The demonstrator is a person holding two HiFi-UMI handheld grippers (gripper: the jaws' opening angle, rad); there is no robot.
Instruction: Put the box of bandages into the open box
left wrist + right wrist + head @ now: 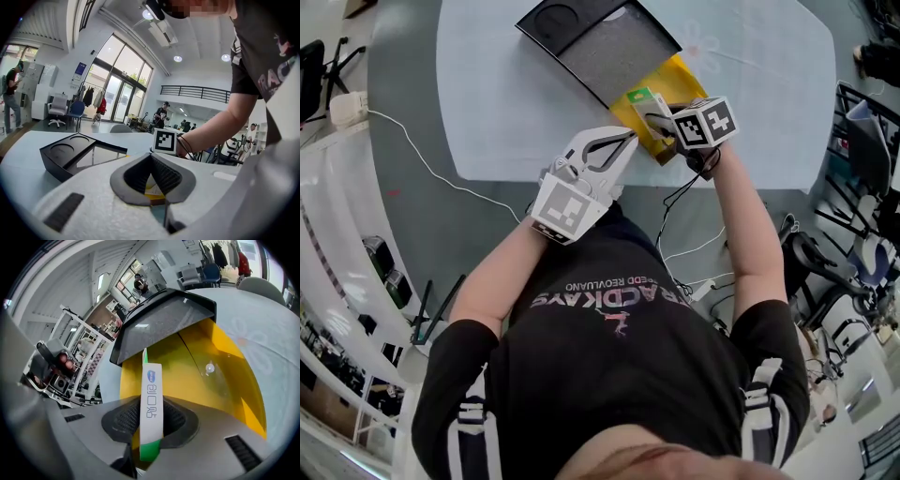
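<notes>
Right gripper (150,420) clamps the slim white-and-green box of bandages (151,394) edge-on between its pads. It points down over the yellow interior of the open box (211,390), whose black lid (159,324) lies back at 12 o'clock. Left gripper (151,157) has its jaws closed tip to tip and empty, at 8 o'clock of the right gripper, over the near edge of the table (506,103).

Pale table (487,94), on it an open box (686,77), yellow inside, black lid (609,52) raised, near the front edge.
</notes>
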